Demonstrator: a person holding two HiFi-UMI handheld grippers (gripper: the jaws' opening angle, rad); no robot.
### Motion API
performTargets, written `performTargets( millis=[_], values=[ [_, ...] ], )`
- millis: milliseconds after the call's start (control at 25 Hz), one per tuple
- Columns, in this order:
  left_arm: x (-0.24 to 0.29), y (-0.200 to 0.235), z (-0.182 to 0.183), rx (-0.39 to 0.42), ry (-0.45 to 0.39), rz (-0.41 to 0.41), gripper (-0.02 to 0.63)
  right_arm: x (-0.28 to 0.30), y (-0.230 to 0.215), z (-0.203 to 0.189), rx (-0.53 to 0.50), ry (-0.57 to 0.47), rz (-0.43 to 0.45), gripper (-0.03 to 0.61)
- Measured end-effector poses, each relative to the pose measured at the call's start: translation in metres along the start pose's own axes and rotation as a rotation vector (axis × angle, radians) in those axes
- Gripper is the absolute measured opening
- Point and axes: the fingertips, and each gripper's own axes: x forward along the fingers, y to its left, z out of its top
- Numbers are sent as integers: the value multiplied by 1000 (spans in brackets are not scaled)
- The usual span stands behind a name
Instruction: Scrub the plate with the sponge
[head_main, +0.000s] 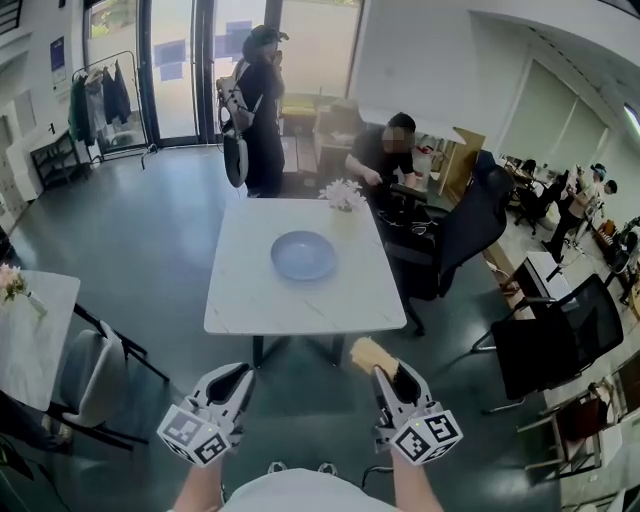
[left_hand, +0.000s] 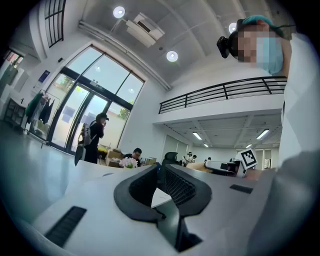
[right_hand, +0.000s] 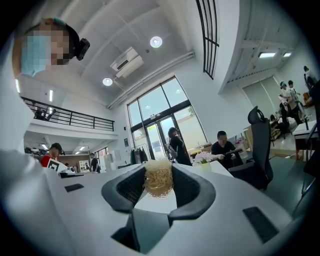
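A pale blue plate (head_main: 303, 255) lies in the middle of a white table (head_main: 240, 300) ahead of me. Both grippers hang level over the floor, short of the table's near edge. My right gripper (head_main: 385, 372) is shut on a straw-coloured fibrous sponge (head_main: 372, 353). In the right gripper view the sponge (right_hand: 158, 183) sits pinched between the two dark pads of that gripper (right_hand: 158, 176). My left gripper (head_main: 236, 380) is to the left of it. In the left gripper view its jaws (left_hand: 160, 169) meet at the tips with nothing between them.
A small vase of flowers (head_main: 343, 194) stands at the table's far edge. A seated person (head_main: 385, 150) and a standing person (head_main: 260, 110) are beyond it. Black office chairs (head_main: 470, 225) (head_main: 555, 335) stand to the right. A grey chair (head_main: 90, 375) and a second table (head_main: 30, 330) are at left.
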Motion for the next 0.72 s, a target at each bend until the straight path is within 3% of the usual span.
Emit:
performTargets(
  millis=[400,720],
  values=[
    [-14,32,-5,-28,16,-32,67,5,19,-18,16,11,-55,160],
    [26,65,-11,-63,30,20,67,53,-21,-18,37,31,-46,160]
  ],
)
